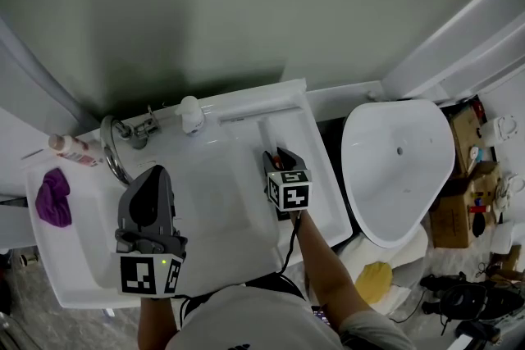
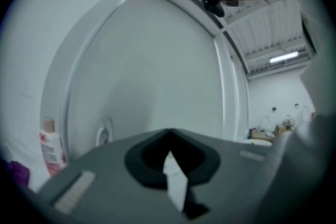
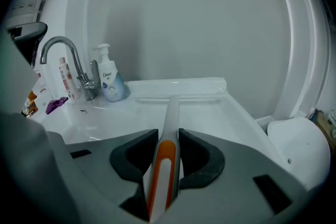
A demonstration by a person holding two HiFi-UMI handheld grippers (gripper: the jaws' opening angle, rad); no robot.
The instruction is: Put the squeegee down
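Note:
The squeegee (image 3: pixel 167 152) has a white handle with an orange stripe. Its blade (image 1: pixel 259 111) lies crosswise at the back ledge of the white sink (image 1: pixel 324 193); I cannot tell whether it touches. My right gripper (image 1: pixel 277 156) (image 3: pixel 168 134) is shut on the handle, pointing down over the sink's right side, pads pressed to both flanks. My left gripper (image 1: pixel 153 175) hangs level over the basin's left half. In the left gripper view its jaws (image 2: pixel 169 134) meet at the tips, with only a thin white sliver between the dark pads.
A chrome faucet (image 1: pixel 115 145) (image 3: pixel 58 47), a soap dispenser (image 1: pixel 191 115) (image 3: pixel 109 81) and a pink bottle (image 1: pixel 74 150) (image 2: pixel 50 147) line the sink's back left. A purple cloth (image 1: pixel 53 197) lies at its left edge. A toilet (image 1: pixel 398 168) stands right, boxes (image 1: pixel 463 201) beyond.

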